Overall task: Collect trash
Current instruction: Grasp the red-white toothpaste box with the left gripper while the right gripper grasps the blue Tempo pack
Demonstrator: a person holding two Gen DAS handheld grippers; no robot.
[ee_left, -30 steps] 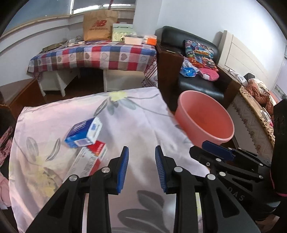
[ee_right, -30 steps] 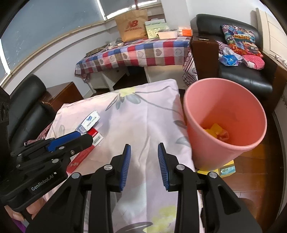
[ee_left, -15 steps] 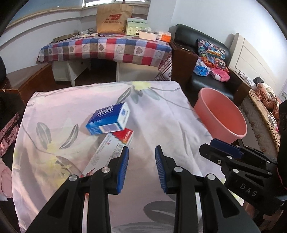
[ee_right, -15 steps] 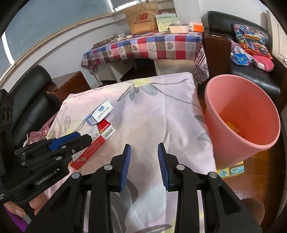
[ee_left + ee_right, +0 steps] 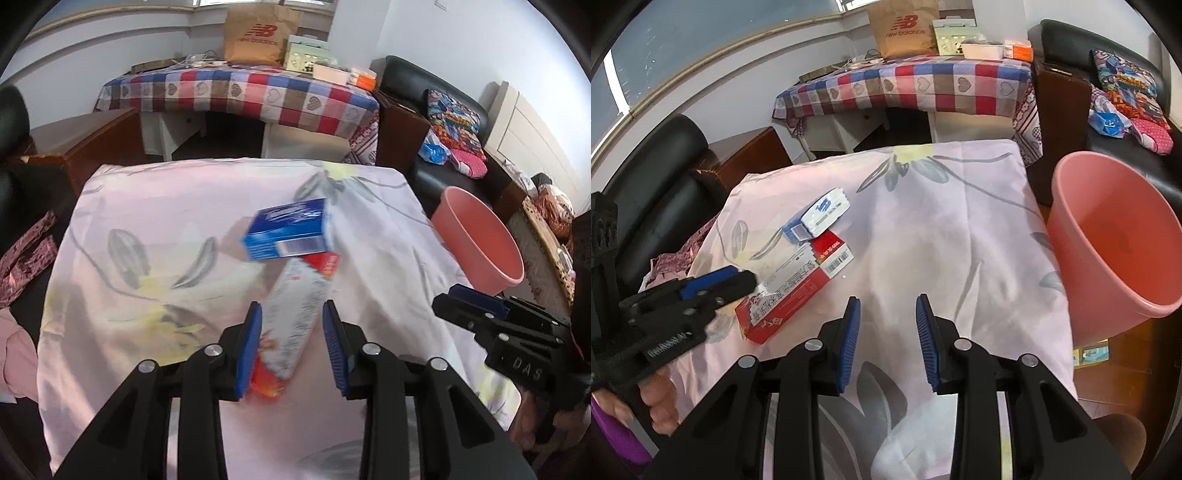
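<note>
A long red and white box point(image 5: 295, 306) lies flat on the floral pink cloth point(image 5: 147, 229), with a blue and white box point(image 5: 288, 232) resting on its far end. My left gripper point(image 5: 291, 332) is open, its two fingers either side of the long box's near end. Both boxes also show in the right wrist view, the long one point(image 5: 798, 291) and the blue one point(image 5: 822, 216). My right gripper point(image 5: 888, 328) is open and empty over bare cloth. A pink bucket point(image 5: 1115, 243) stands to the right of the table.
A checked table point(image 5: 240, 88) with a brown paper bag point(image 5: 258, 33) stands at the back. Black armchairs sit at the left point(image 5: 653, 177) and back right point(image 5: 436, 96). A small flat packet point(image 5: 1089, 356) lies on the wooden floor by the bucket.
My left gripper has swung left and forward from near the bucket, so its open fingers now straddle the long box. The right gripper has drawn back a little from the bucket.
</note>
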